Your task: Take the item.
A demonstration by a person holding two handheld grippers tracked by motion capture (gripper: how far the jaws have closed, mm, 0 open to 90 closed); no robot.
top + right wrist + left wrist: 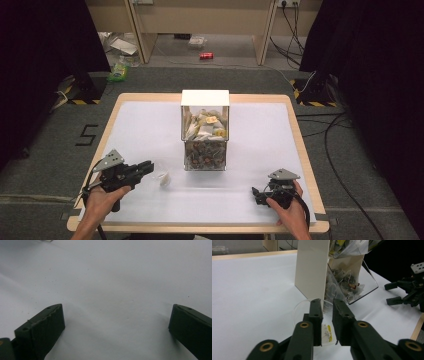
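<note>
A clear box (205, 131) with a white top stands mid-table, packed with tea sachets; in the left gripper view its white side panel (312, 267) rises just beyond the jaws. A small clear round dish (164, 179) lies left of the box and holds a white sachet with a yellow mark (327, 333). My left gripper (150, 166) points at the dish, its jaws a narrow gap apart above the sachet (327, 302), pressing nothing. My right gripper (256, 195) rests at the front right, wide open over bare white table (117, 312); it also appears far right (387, 293).
The white table surface (145, 125) has a wooden rim. On the floor behind lie a red can (206, 56) and a green bottle (119, 70). Cables (330, 145) run along the right side. Dark curtains hang at both sides.
</note>
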